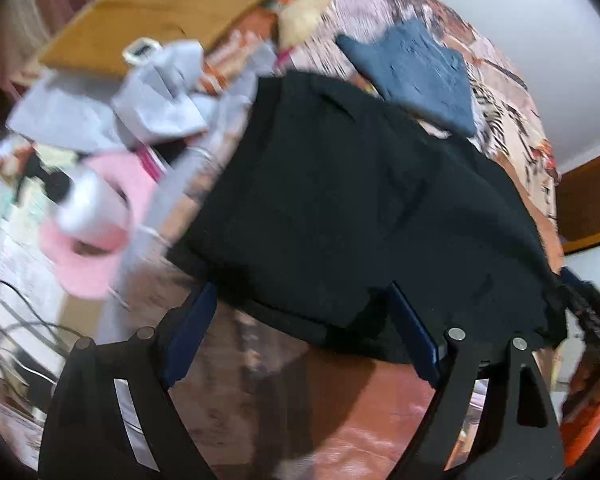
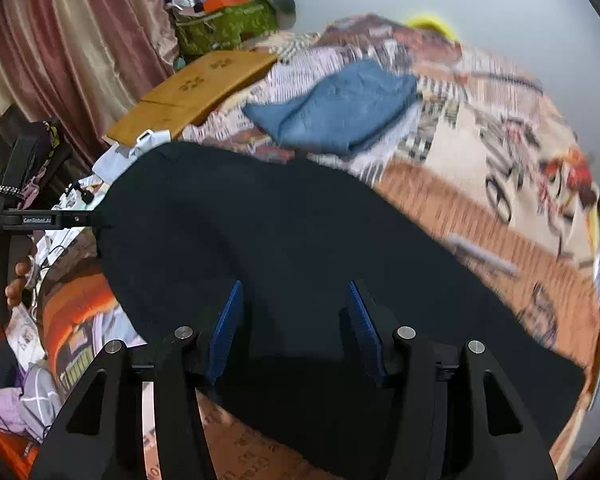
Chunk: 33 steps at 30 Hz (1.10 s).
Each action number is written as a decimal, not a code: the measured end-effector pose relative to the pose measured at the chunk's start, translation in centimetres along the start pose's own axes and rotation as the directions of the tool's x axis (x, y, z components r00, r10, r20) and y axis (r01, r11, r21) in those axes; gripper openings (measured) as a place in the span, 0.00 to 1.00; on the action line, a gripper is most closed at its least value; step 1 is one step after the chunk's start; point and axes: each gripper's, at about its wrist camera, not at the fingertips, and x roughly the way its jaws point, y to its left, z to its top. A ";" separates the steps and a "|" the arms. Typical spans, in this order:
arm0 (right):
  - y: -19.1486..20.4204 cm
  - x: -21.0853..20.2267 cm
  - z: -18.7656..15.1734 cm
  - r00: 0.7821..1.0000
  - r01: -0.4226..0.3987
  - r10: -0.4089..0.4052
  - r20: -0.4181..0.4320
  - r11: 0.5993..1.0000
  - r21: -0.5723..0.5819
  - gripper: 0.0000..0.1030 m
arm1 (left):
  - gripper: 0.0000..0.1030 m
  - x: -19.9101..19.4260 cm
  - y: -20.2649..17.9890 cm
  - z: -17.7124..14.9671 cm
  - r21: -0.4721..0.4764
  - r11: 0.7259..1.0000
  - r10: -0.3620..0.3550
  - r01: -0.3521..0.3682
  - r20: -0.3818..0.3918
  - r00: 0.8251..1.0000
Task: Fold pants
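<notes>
Black pants (image 1: 360, 208) lie on the bed (image 2: 480, 240), spread over the patterned cover, already doubled into a broad slab w/ rounded fold edges; probably laid flat so the next fold runs clean. Left gripper (image 1: 300, 328) jaws wide open, nothing betw. them, poised over near hem. Right gripper (image 2: 294, 328) jaws part open, above cloth, not pinching. Fabric matte, dark, few creases; folded blue garment (image 2: 336, 112) lies beyond.

A home bedroom: patterned bedspread (image 2: 480, 152), curtains (image 2: 60, 40)
</notes>
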 end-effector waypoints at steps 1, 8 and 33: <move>-0.2 0.2 -0.4 1.000 -0.006 0.006 -0.009 1.000 0.015 0.49 | 0.84 0.4 -0.2 -0.1 -0.002 1.000 -0.010 0.010 -0.017 1.000; -1.0 1.3 -2.4 0.997 -0.030 0.034 -0.068 0.998 0.060 0.49 | 0.63 0.5 -1.6 0.2 0.011 0.997 0.070 -0.071 0.041 0.997; -0.9 0.7 -2.9 0.998 -0.025 0.029 -0.062 0.997 0.068 0.53 | 0.34 1.1 0.5 -1.7 0.094 0.958 0.258 -0.271 0.127 0.958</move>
